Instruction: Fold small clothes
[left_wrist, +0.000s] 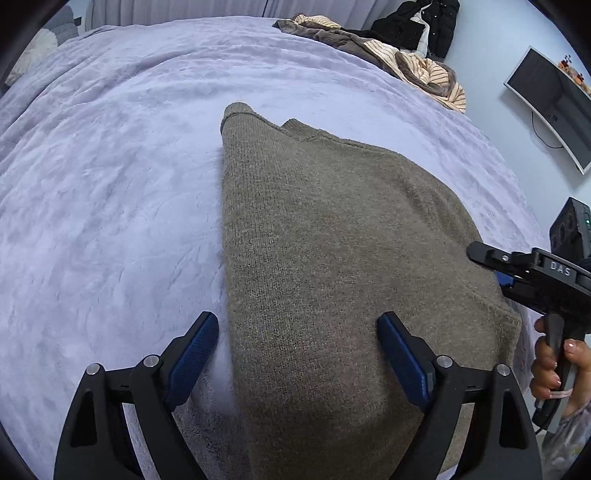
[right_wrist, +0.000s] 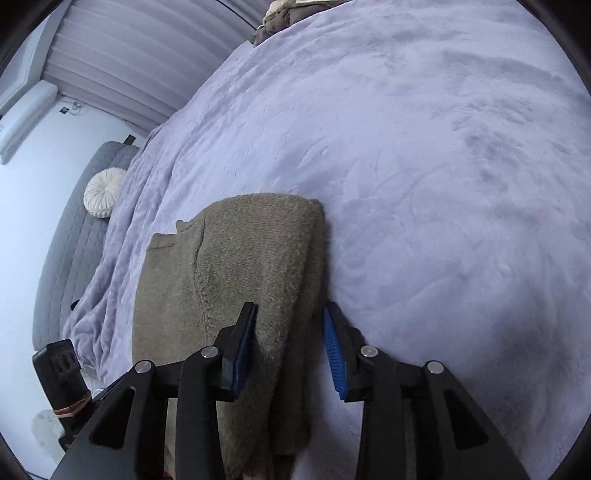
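Observation:
A brown-green knitted sweater (left_wrist: 332, 240) lies folded lengthwise on the lilac blanket (left_wrist: 110, 184). My left gripper (left_wrist: 298, 319) hovers over its near end, jaws wide open: one finger stands above the blanket, the other above the knit, and neither presses on it. In the right wrist view the sweater (right_wrist: 229, 258) shows a doubled right edge, and this edge runs between the fingers of my right gripper (right_wrist: 288, 308). Those jaws stand apart, with a gap showing at the right pad (right_wrist: 334, 350). A hand (left_wrist: 550, 365) holds that right gripper at the sweater's right side.
A heap of striped and brown clothes (left_wrist: 424, 70) lies at the bed's far right edge, with a black jacket (left_wrist: 417, 22) behind it. A monitor (left_wrist: 550, 99) hangs on the right wall. A round white cushion (right_wrist: 103, 192) rests on grey quilted padding (right_wrist: 70, 240) beside the bed.

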